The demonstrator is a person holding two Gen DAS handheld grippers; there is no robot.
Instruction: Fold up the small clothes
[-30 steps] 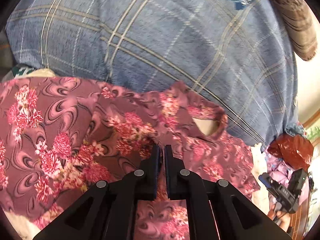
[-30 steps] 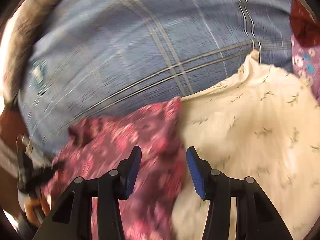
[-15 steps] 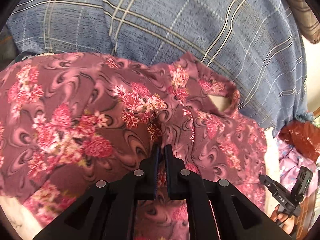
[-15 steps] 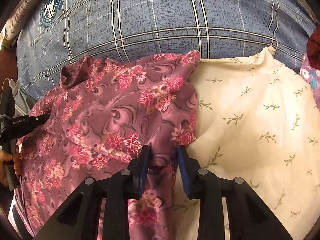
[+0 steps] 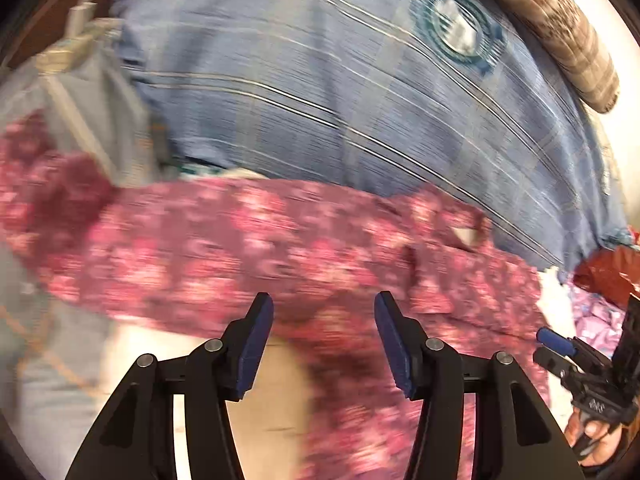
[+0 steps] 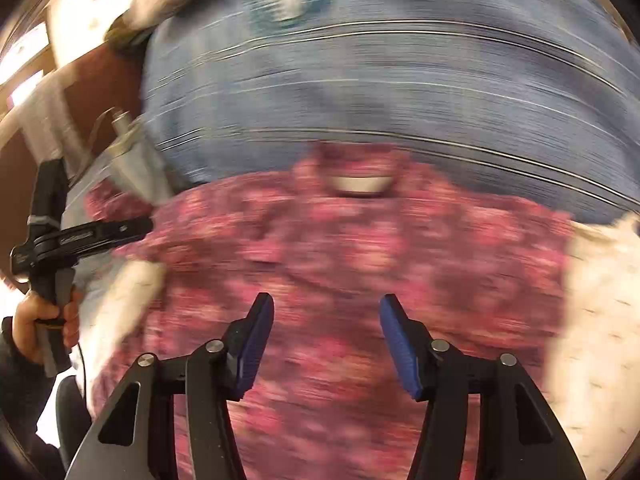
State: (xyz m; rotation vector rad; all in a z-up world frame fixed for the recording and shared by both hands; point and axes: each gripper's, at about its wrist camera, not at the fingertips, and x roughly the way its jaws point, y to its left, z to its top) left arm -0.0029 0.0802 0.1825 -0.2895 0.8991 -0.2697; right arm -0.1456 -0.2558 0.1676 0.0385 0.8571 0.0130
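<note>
A maroon floral garment (image 5: 280,240) lies spread on a blue plaid bedspread (image 5: 340,92), blurred by motion in both views. In the left wrist view my left gripper (image 5: 324,340) hovers above the garment's near edge, its jaws opening, with nothing between the blue pads. My right gripper (image 6: 326,340) hangs over the middle of the same garment (image 6: 360,248), below its neck opening (image 6: 360,184); its jaws are opening too and hold nothing. The right gripper also shows at the lower right edge (image 5: 580,372), and the left gripper at the far left (image 6: 80,236), in a hand.
A cream cloth with small sprigs (image 6: 600,320) lies right of the floral garment. A grey garment (image 5: 88,120) sits at the left. Red and purple clothes (image 5: 608,276) are piled at the right. A brown checked bolster (image 5: 560,28) lies at the bed's far edge.
Both grippers were shut on folds of the floral garment half a second ago; both have let go, opened and pulled back from it. The garment now lies flatter.
</note>
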